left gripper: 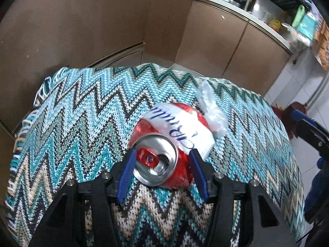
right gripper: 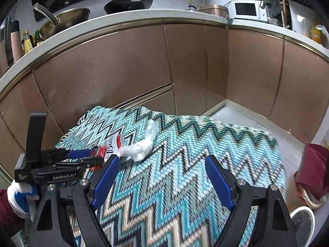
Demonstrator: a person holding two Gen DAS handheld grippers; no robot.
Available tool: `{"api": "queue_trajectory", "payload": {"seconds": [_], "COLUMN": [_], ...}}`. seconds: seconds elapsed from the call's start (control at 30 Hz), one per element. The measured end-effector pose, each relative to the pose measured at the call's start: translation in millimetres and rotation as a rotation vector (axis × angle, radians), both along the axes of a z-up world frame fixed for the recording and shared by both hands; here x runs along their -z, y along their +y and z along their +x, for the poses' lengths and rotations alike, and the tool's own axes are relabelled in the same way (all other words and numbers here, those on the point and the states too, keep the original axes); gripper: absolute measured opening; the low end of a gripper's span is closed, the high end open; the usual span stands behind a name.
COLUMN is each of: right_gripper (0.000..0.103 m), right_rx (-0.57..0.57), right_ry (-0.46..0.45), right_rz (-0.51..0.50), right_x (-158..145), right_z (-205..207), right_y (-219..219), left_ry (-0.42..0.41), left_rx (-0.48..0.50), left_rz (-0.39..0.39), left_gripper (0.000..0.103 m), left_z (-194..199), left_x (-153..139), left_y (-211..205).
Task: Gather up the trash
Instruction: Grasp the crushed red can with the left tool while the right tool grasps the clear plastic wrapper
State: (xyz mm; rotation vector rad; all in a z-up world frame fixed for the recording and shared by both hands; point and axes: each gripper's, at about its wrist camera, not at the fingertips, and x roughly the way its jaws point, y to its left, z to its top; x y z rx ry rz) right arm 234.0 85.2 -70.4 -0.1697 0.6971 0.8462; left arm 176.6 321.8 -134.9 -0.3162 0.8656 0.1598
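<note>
Left gripper (left gripper: pixel 162 156) clamped on a crushed red can (left gripper: pixel 164 144), clear plastic wrapper (left gripper: pixel 209 109) just beyond its fingertips, right gripper (right gripper: pixel 162 164) spread wide and empty over the zigzag cloth (right gripper: pixel 185 164)

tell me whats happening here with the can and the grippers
A person holds a gripper in each hand over a table covered by a zigzag cloth. The left gripper has its fingers on either side of a crushed red can lying on the cloth; whether the pads press it is unclear. A crumpled plastic wrapper lies just behind the can. The right gripper is open and empty above the cloth.
</note>
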Motion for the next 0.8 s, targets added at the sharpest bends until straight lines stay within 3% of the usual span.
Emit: {"api": "queue_trajectory", "payload": {"seconds": [0.1, 0.23, 0.43, 0.53, 0.63, 0.73, 0.8], "right_gripper": [0.084, 0.084, 0.082, 0.07, 0.05, 0.028, 0.026], "right_rx": [-0.018, -0.039, -0.051, -0.06, -0.07, -0.085, -0.091], "right_ry": [0.017, 0.049, 0.129, 0.179, 0.209, 0.231, 0.224], "right_rz": [-0.005, -0.017, -0.002, 0.005, 0.001, 0.018, 0.023], "right_x": [8, 23, 45, 55, 64, 69, 67], "right_z": [11, 25, 46, 55, 61, 64, 62], "right_y": [18, 42, 69, 79, 87, 86, 83], "left_ry": [-0.009, -0.04, -0.075, -0.083, -0.09, -0.118, -0.131], "left_rx": [-0.021, -0.03, -0.013, -0.004, 0.001, 0.012, 0.016], "left_rz": [-0.033, -0.024, 0.032, 0.036, 0.041, 0.057, 0.053], "left_gripper": [0.049, 0.038, 0.024, 0.023, 0.022, 0.006, 0.001], "left_z": [0, -3, -15, -17, -21, -29, -34], "left_x": [4, 4, -5, -6, -7, -12, -17], "left_y": [3, 6, -3, -5, -6, -9, -10]}}
